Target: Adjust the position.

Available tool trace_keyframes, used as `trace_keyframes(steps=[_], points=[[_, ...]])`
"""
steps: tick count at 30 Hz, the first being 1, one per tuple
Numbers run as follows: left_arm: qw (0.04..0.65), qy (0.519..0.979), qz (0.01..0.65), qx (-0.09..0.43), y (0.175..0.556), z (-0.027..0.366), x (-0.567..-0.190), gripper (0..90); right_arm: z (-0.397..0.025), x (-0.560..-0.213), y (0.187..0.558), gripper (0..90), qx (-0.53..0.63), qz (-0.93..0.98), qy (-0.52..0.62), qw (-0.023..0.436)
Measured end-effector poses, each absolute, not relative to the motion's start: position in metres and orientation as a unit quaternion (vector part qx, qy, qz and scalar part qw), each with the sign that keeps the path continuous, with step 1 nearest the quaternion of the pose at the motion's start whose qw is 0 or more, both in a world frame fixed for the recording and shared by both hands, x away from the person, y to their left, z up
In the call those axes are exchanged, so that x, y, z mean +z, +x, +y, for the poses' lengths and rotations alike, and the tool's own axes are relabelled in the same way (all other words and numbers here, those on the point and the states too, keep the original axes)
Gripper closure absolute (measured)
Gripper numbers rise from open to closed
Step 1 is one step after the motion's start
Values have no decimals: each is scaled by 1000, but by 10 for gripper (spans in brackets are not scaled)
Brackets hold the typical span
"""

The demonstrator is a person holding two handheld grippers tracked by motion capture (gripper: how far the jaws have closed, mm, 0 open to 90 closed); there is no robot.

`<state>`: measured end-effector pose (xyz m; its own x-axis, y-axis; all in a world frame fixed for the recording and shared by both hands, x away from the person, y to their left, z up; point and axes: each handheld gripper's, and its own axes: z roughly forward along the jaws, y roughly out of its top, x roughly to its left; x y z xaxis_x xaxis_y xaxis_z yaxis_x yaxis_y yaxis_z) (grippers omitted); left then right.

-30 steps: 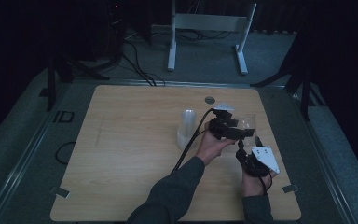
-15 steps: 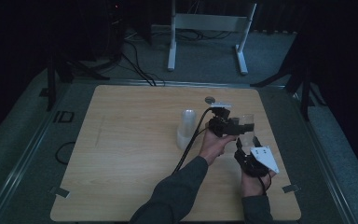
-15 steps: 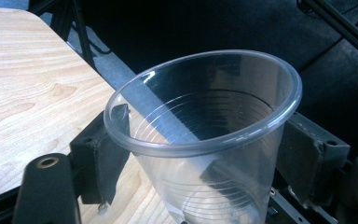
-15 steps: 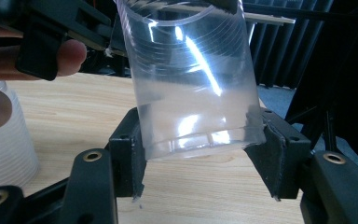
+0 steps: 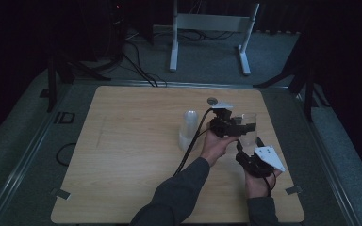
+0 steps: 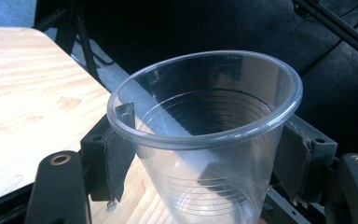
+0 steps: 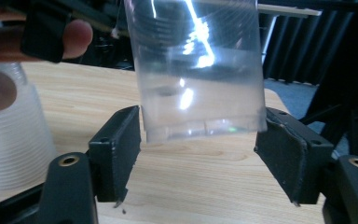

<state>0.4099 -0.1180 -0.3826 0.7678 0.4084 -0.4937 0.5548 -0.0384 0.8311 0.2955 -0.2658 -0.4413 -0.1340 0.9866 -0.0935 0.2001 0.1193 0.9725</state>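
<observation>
A clear plastic cup (image 6: 205, 107) stands upright between my left gripper's (image 6: 205, 158) black pads, which press on its two sides. In the high view the left gripper (image 5: 246, 126) holds this cup (image 5: 250, 135) just above the wooden table (image 5: 122, 155), right of centre. My right gripper (image 5: 246, 149) sits just nearer the person, pointing at the cup. In the right gripper view the cup's base (image 7: 200, 126) hangs between the spread jaws of the right gripper (image 7: 198, 156), with a shadow on the wood beneath. A hand's fingertip (image 7: 74, 37) shows at upper left.
A stack of translucent cups (image 5: 188, 129) stands upside down left of the grippers, also seen as a ribbed stack (image 7: 9, 135). A small round dark object (image 5: 212, 100) lies near the far edge. A white metal frame (image 5: 212, 23) and cables (image 5: 136, 66) are on the floor beyond.
The left gripper with the cup has shifted only slightly. The right gripper has stayed almost where it was.
</observation>
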Motion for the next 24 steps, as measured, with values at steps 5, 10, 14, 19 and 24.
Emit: trace_keyframes(steps=[5, 10, 14, 19, 24], points=[[598, 733, 323, -20, 405, -118, -379, 291, -267, -438, 296, 278, 452, 623, 477, 425], [585, 751, 304, 23, 397, -123, -378, 291, -269, -434, 297, 280, 457, 632, 477, 405], [569, 769, 284, 62, 390, -128, -377, 291, -270, -434, 300, 284, 455, 642, 479, 390], [559, 782, 263, 81, 384, -132, -377, 291, -270, -435, 302, 302, 452, 641, 484, 387], [560, 784, 259, 74, 383, -133, -379, 290, -271, -437, 304, 336, 451, 637, 492, 384]])
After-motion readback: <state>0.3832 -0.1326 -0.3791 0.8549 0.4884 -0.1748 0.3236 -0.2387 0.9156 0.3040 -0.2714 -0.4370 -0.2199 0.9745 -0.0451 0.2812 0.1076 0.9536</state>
